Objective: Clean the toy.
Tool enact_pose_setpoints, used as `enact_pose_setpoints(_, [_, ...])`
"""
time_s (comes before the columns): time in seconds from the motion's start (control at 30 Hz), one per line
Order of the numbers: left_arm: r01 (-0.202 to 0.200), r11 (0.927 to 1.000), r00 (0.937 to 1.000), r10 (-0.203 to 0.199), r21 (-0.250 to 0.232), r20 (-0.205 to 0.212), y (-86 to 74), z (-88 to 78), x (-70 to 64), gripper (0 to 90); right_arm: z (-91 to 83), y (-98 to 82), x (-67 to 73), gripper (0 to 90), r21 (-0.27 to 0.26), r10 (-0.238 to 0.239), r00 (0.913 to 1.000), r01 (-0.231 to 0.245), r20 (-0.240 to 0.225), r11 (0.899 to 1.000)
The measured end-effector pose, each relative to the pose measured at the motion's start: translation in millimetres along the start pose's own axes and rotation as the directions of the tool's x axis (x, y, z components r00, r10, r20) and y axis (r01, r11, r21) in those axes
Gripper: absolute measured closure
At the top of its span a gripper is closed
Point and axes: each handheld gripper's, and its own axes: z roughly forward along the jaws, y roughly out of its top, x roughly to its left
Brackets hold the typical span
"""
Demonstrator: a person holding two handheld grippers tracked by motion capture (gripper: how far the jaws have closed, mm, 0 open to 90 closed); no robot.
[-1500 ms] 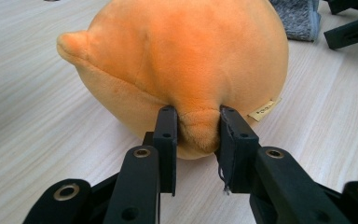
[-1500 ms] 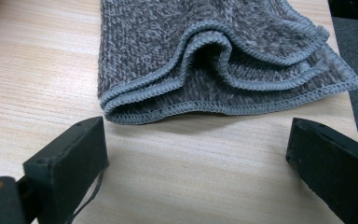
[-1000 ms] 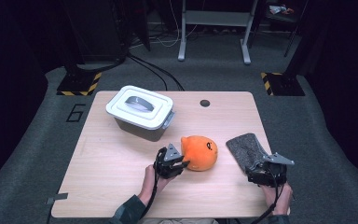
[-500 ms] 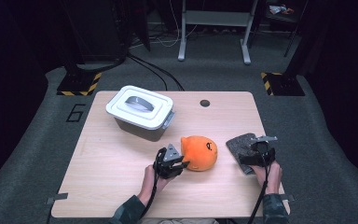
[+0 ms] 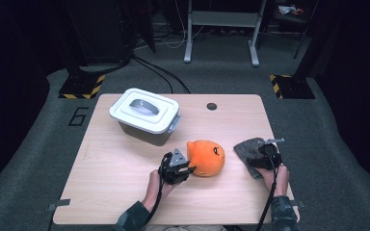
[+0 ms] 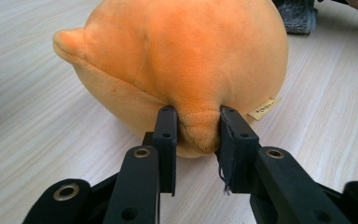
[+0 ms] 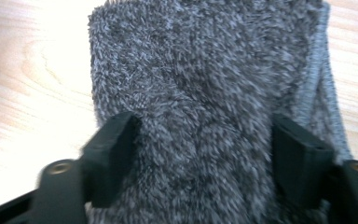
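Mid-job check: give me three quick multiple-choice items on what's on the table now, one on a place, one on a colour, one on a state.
1. Where does the grey cloth lie?
A. by the table's right edge
B. on top of the box
C. left of the box

2. What colour is the plush toy?
A. green
B. orange
C. white

3. How is the left claw set?
A. wide open, away from the toy
B. shut on a fold of the toy
C. holding the box handle

Answers:
1 A, the high view shows the cloth on the right side of the table.
2 B, it is orange in both views.
3 B, the left gripper view shows the jaws pinching the plush.
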Motion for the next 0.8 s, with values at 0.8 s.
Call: enact_pose_setpoints(0.8, [-0.029, 0.9995, 0.9993, 0.029, -0.010, -0.024, 3.0, 1.3, -3.2, 69.4, -17.2, -9.2, -0.7, 70.8, -0.119, 0.038, 0.9982, -0.044, -0.046, 0.992])
